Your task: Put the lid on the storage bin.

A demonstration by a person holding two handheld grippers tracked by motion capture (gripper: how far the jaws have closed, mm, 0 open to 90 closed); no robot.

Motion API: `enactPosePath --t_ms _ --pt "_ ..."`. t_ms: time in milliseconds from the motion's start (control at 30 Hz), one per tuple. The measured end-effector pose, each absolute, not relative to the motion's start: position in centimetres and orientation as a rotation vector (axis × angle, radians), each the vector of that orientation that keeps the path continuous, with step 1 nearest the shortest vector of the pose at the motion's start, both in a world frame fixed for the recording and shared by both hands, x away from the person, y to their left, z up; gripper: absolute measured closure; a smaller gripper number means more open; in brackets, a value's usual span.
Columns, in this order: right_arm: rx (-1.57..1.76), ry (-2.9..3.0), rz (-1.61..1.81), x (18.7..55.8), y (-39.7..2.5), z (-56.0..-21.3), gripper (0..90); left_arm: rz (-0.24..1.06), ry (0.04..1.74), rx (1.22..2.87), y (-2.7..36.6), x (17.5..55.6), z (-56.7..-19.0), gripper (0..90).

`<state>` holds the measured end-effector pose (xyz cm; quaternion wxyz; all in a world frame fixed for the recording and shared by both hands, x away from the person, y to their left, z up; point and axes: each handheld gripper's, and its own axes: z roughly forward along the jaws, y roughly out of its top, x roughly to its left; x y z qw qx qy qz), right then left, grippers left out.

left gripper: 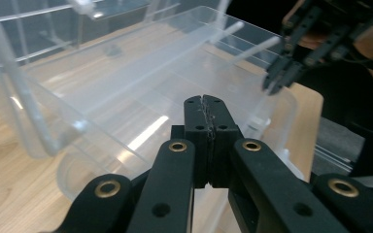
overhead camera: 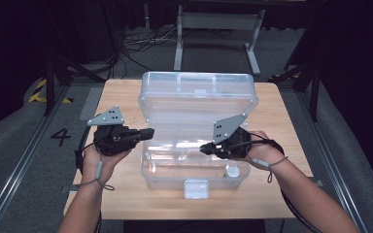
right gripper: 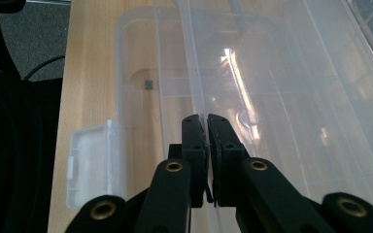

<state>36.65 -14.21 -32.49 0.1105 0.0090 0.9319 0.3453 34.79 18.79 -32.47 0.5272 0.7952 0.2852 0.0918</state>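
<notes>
wooden table: 1 | clear lidded box: 1, lid up | hand-held grippers: 2 – left, right, both closed, empty

You are working at a light wooden table. Beyond its far edge, a grey metal frame is standing on the dark floor, with cables lying loose beside it. A painted number four is showing at your left.

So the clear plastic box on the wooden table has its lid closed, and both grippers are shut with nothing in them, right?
Not quite: the clear plastic box stands open, its lid tipped up at the back, as the high view shows. The left gripper and right gripper are indeed shut and empty.
</notes>
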Motion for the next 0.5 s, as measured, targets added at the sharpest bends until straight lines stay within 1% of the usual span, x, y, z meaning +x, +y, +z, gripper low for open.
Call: enactPosePath --t_ms 200,233,267,300,367,500 --pt "0.010 2.740 0.995 36.2 -14.2 -32.8 85.6 0.224 0.709 1.886 18.7 35.3 -32.5 89.5" --pt "-0.008 2.742 0.991 36.0 -14.2 -32.9 83.1 0.226 0.712 1.885 18.7 35.3 -32.5 89.5" --pt "-0.008 2.742 0.991 36.0 -14.2 -32.9 83.1 0.222 0.718 1.880 18.7 35.3 -32.5 89.5" --pt "-0.020 2.744 0.997 36.0 -14.2 -32.9 79.9 0.234 0.726 1.875 18.7 35.3 -32.5 89.5" --pt "-0.020 2.730 1.029 35.5 -14.3 -32.7 78.3 0.237 0.728 1.872 18.8 35.3 -32.5 89.6" --pt "-0.025 2.690 1.050 34.7 -14.7 -32.3 78.7 0.234 0.731 1.887 18.7 35.2 -32.6 89.8"
